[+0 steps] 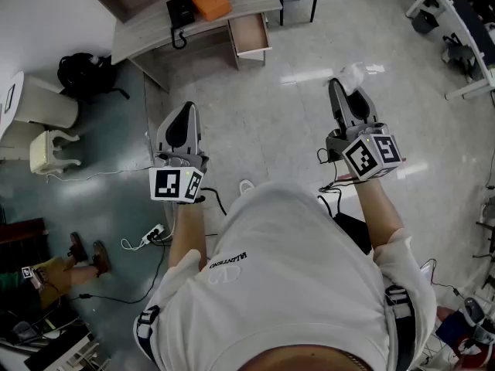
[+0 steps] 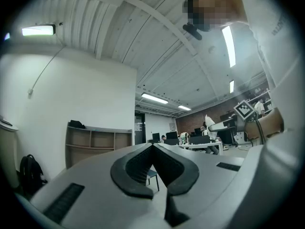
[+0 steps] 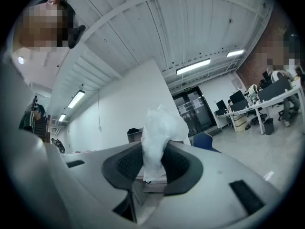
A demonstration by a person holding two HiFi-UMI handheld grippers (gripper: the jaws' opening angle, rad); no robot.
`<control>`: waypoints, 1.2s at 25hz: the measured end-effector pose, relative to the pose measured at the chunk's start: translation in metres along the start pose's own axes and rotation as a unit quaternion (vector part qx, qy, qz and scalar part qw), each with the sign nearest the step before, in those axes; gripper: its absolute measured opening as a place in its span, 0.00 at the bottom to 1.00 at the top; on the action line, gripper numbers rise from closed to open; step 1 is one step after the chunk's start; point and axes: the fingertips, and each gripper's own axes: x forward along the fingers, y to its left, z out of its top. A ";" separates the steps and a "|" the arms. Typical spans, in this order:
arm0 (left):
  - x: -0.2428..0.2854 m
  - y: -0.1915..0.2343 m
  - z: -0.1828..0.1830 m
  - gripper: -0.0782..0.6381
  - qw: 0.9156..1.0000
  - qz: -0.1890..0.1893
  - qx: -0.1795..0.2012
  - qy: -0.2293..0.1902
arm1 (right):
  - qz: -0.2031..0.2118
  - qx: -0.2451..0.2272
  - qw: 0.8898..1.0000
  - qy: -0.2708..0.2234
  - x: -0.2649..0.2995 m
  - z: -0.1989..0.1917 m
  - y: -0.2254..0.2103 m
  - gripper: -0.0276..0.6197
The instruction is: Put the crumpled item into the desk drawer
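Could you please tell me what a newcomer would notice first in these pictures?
First comes the crumpled white wad pinched in the right claw, over the pale floor at the right of the head view. Next is the drawer, which stands open and apparently empty at the desk far ahead, with an orange thing on the desk top. The left claw is shut on nothing.
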 end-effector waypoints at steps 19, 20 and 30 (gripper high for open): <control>-0.009 0.030 -0.008 0.11 1.000 -0.010 -0.012 -0.009 | -0.011 0.005 1.000 0.000 0.016 -0.014 0.027 0.21; -0.010 0.034 -0.009 0.11 1.000 -0.012 -0.014 -0.010 | -0.012 0.004 1.000 0.000 0.017 -0.016 0.030 0.21; -0.030 0.066 -0.031 0.11 0.999 -0.039 -0.022 0.002 | -0.018 -0.001 1.000 0.010 0.028 -0.047 0.073 0.21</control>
